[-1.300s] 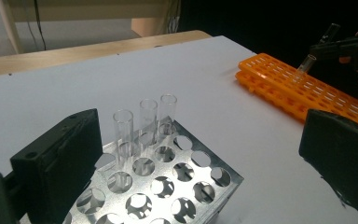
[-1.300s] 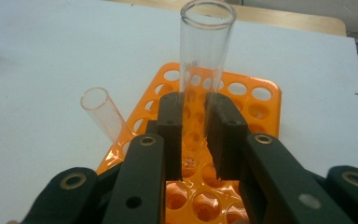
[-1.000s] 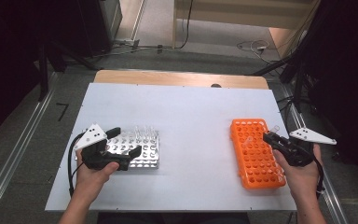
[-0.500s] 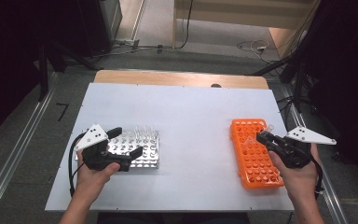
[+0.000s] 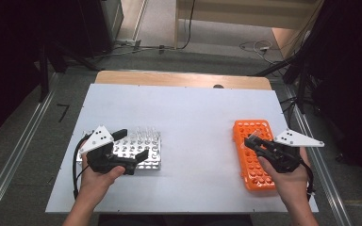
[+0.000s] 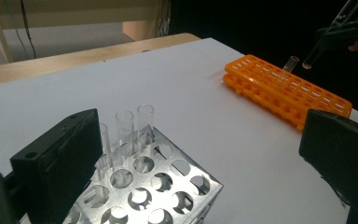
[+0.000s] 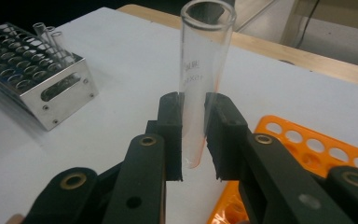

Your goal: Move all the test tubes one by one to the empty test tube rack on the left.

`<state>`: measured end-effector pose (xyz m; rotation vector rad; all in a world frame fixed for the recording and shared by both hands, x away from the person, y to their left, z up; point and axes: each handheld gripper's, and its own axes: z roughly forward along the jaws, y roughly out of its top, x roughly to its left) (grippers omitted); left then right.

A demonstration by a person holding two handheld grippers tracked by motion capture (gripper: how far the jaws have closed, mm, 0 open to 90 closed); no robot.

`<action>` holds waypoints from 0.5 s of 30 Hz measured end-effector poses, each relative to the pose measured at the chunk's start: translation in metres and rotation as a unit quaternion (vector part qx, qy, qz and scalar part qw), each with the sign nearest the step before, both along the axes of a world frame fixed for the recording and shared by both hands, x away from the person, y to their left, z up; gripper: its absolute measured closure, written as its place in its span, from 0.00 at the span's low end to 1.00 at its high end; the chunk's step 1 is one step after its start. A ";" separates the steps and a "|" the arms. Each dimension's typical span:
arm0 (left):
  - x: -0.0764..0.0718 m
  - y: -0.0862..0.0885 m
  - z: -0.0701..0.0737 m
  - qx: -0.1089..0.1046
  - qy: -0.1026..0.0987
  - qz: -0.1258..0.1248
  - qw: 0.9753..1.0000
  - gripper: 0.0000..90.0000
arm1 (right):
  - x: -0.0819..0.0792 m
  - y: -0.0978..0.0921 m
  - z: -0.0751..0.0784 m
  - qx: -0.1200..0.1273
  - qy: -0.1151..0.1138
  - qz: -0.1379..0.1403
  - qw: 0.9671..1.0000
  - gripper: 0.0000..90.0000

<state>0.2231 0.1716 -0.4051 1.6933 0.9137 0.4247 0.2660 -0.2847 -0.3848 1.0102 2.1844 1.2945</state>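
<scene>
A silver metal rack (image 5: 141, 153) with a few clear glass tubes (image 6: 133, 126) sits at the table's left. My left gripper (image 5: 133, 144) hovers over its near left part, jaws wide apart with nothing between them. An orange rack (image 5: 252, 155) lies at the right, and one tube (image 6: 290, 63) stands in it. My right gripper (image 7: 193, 135) is shut on an upright clear test tube (image 7: 203, 74), held above the orange rack's (image 7: 317, 149) left edge. In the high view that right gripper (image 5: 253, 141) is over the orange rack's far half.
The white table top (image 5: 193, 117) has open room between the two racks and behind them. A wooden strip (image 5: 184, 79) runs along the far edge. Metal rails (image 5: 311, 146) flank the table. Cables lie on the floor beyond.
My right gripper has shifted a little to the left over the orange rack, still holding the tube. The left gripper has stayed over the metal rack.
</scene>
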 end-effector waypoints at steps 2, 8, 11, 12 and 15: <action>0.000 -0.002 0.000 -0.001 0.001 -0.003 1.000 0.00 | 0.000 0.006 -0.004 -0.004 0.001 0.009 1.000 0.82; -0.001 -0.008 0.001 0.003 -0.001 -0.011 1.000 0.00 | -0.002 0.021 -0.010 -0.005 0.009 0.030 0.999 0.82; -0.002 -0.012 0.001 0.001 -0.001 -0.017 1.000 0.00 | -0.003 0.027 -0.012 -0.003 0.011 0.040 0.999 0.82; -0.002 -0.014 0.001 0.000 0.000 -0.019 1.000 0.00 | -0.004 0.030 -0.013 -0.006 0.011 0.044 0.999 0.82; -0.003 -0.020 0.001 0.004 0.000 -0.026 1.000 0.00 | -0.005 0.038 -0.016 -0.009 0.016 0.055 0.998 0.82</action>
